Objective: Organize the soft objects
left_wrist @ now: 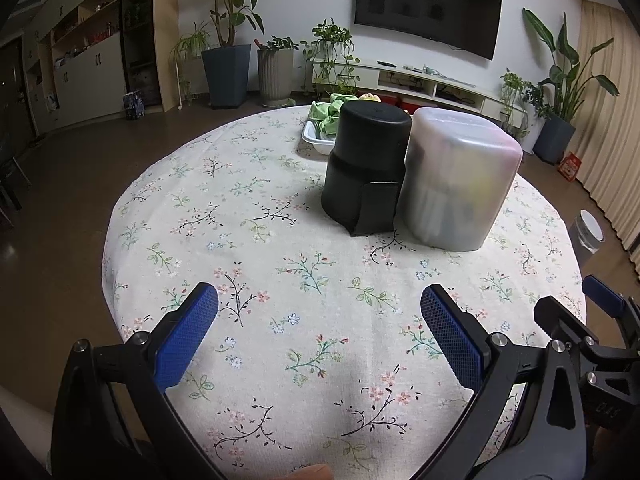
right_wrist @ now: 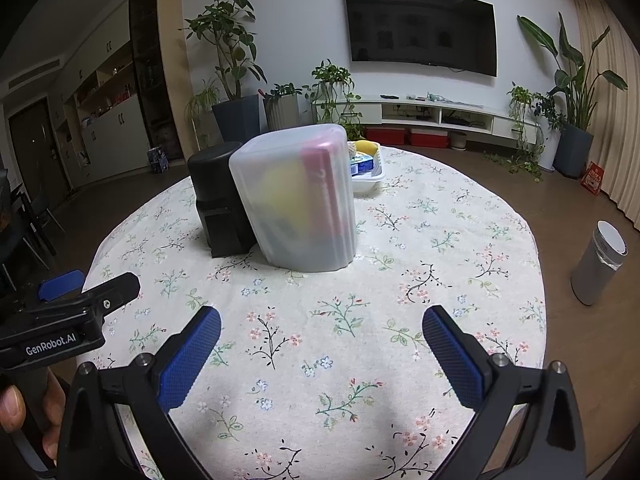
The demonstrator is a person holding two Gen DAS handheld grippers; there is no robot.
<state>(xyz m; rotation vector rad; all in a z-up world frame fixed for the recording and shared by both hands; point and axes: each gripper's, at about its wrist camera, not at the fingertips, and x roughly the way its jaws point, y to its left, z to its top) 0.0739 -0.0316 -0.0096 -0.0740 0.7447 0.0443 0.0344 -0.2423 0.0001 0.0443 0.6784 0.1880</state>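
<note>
A translucent plastic container [left_wrist: 460, 178] stands on the round floral table [left_wrist: 280, 272], with blurred yellow and pink shapes inside; it also shows in the right wrist view [right_wrist: 298, 200]. A black container [left_wrist: 366, 168] stands touching its left side, also in the right wrist view [right_wrist: 218, 200]. Behind them a white tray [left_wrist: 314, 136] holds green cloth [left_wrist: 326, 114]; the right wrist view shows the tray [right_wrist: 370, 178] with a yellow item [right_wrist: 366, 146]. My left gripper [left_wrist: 318, 304] and right gripper [right_wrist: 320, 326] are both open and empty, low over the near table.
The right gripper's body [left_wrist: 592, 320] sits at the right edge of the left wrist view; the left gripper's body [right_wrist: 72, 312] sits at the left of the right wrist view. A grey bin [right_wrist: 598, 268] stands on the floor right of the table. Potted plants line the far wall.
</note>
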